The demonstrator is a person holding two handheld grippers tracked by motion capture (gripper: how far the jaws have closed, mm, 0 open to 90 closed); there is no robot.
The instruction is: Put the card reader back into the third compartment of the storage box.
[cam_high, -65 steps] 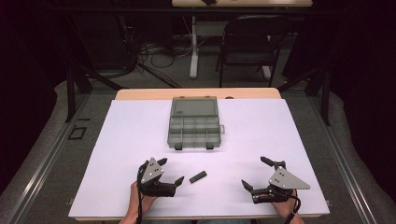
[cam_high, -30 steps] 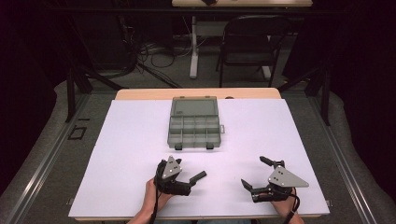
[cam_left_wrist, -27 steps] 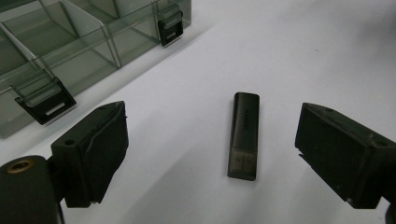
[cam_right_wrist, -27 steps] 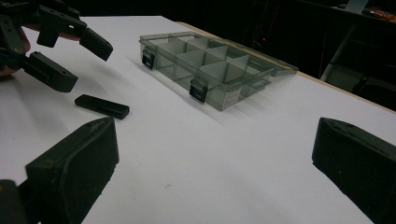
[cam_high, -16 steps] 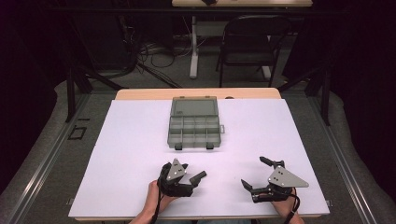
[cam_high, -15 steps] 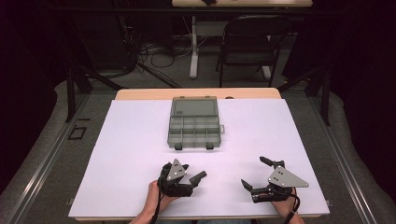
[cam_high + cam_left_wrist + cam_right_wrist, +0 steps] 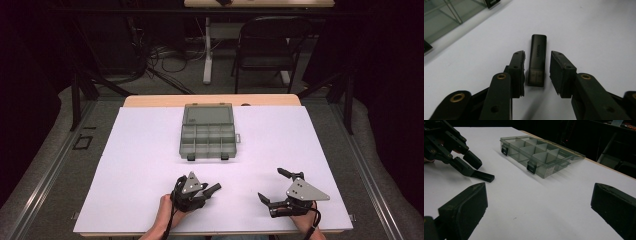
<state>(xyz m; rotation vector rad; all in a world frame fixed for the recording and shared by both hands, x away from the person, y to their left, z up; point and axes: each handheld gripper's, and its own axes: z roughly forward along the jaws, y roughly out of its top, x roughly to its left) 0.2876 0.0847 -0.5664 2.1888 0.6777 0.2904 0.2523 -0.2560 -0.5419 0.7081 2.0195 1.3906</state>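
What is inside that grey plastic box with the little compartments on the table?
The compartment box lies open, its lid folded back. The compartments facing the cameras look empty. The dividers and tinted walls hide parts of the farther ones, so small contents there cannot be ruled out.

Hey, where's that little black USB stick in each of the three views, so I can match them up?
High view: near the table's front edge, left of centre, USB stick between the left claw's jaws.
Left gripper view: centre, lying flat between the open jaws.
Right gripper view: left side, at the other claw's tips.
Shared landmark: the grey compartment box.
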